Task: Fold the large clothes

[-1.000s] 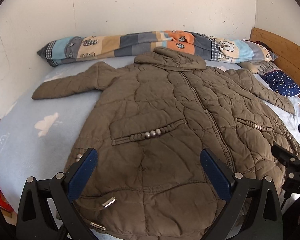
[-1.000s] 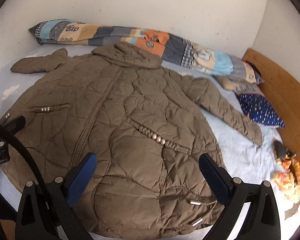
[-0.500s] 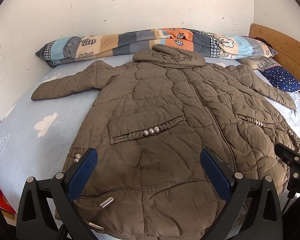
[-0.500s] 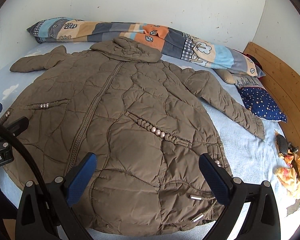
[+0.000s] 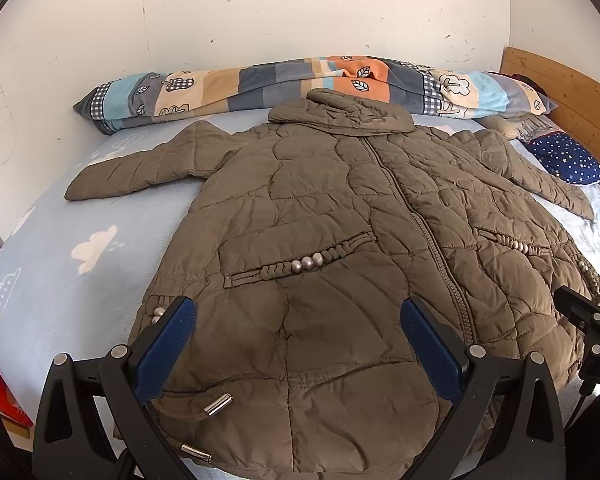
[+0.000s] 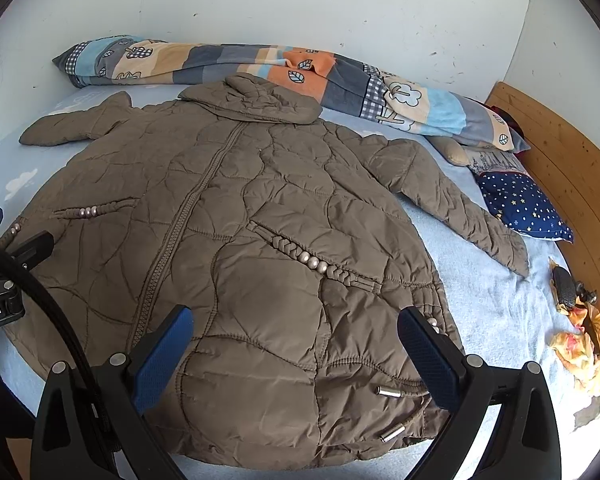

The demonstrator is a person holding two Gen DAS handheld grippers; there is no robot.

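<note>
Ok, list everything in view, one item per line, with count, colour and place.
jacket: one, brown quilted, spread flat front-up across the bed, sleeves out to both sides
bed sheet: one, light blue with white clouds, under the jacket
rolled blanket: one, patchwork of blue, orange, beige and grey, along the wall behind the collar
pillow: one, navy with white dots, by the headboard
headboard: one, light wood, right end of the bed
crumpled cloth: one, yellow-orange, on the sheet near the headboard
wall: white, behind the bed
left gripper: black with blue pads, jaws open above the hem
right gripper: same, jaws open above the hem
</note>
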